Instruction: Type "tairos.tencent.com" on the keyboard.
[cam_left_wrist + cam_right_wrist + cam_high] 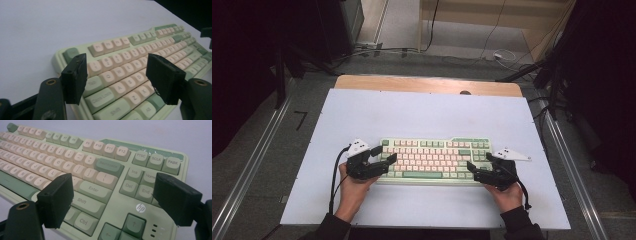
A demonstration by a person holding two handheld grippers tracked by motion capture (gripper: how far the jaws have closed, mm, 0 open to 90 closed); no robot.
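Observation:
A pale green keyboard (432,150) with cream and green keys lies flat on the white table top (422,110), near its front edge. My left gripper (383,154) sits at the keyboard's left end, held in a hand. In the left gripper view the left gripper (117,75) is open, its black jaws wide apart above the letter keys of the keyboard (140,47). My right gripper (479,161) is at the keyboard's right end. In the right gripper view the right gripper (116,197) is open over the keyboard (75,157), with the Shift and Ctrl keys and the arrow keys between its jaws.
The white sheet covers a wooden table (427,84) with metal rails (252,165) along both sides. Cables (492,50) lie on the floor beyond the far edge. Bare white surface stretches behind and to both sides of the keyboard.

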